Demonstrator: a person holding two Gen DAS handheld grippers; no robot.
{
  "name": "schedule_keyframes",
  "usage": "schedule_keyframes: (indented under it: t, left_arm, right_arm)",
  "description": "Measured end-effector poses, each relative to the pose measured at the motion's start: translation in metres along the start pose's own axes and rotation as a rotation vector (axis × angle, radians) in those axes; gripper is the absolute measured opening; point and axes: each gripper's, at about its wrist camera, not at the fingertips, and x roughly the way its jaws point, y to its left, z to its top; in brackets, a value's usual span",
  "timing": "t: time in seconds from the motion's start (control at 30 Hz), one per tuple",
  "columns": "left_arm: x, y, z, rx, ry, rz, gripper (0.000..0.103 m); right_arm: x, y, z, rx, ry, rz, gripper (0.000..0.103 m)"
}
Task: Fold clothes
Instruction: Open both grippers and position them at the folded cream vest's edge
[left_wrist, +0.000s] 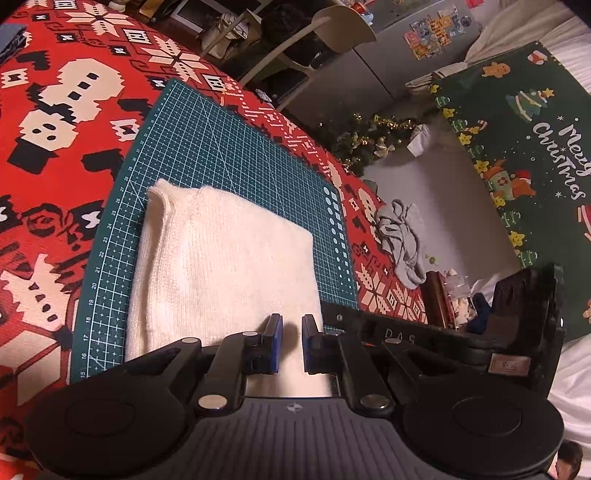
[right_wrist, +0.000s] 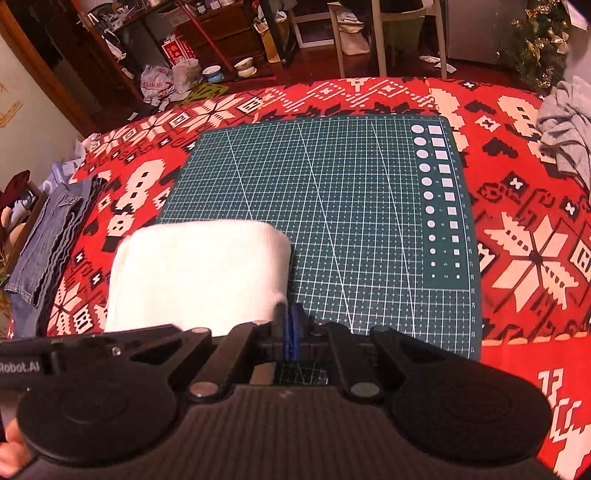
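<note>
1. Lying just ahead of the left gripper (left_wrist: 292, 343), the folded white garment (left_wrist: 229, 266) rests on the green cutting mat (left_wrist: 236, 147).
2. Its blue pads stand slightly apart above the cloth, clamping nothing.
3. The right gripper (right_wrist: 290, 332) has its pads pressed together, empty, beside the garment's right edge.
4. A grey garment (right_wrist: 565, 125) lies crumpled far to its right.

Black left gripper (left_wrist: 291, 345), blue-padded jaws, silver pivot bolts, ribbed grey base, matching right gripper (right_wrist: 291, 334)
</note>
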Motion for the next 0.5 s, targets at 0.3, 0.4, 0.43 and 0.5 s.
schedule_keyframes:
  t: [0.3,0.4,0.43,0.5]
  left_arm:
    - [-0.004,-0.003,-0.003,0.009,0.001,0.012,0.009]
    - [-0.012,-0.008,-0.003,0.024,-0.011,0.027,0.009]
    - [-0.016,-0.010,-0.002,0.029,-0.018,0.032,0.009]
    - [-0.026,-0.012,0.002,0.034,-0.040,0.042,0.009]
  right_arm:
    - [-0.019,0.010,-0.052,-0.032,0.043,0.008,0.004]
    - [-0.030,0.005,-0.064,-0.002,0.033,0.021,0.005]
    - [-0.036,0.002,-0.066,0.021,0.012,0.032,0.005]
    - [-0.050,-0.004,-0.066,0.071,-0.053,0.058,0.008]
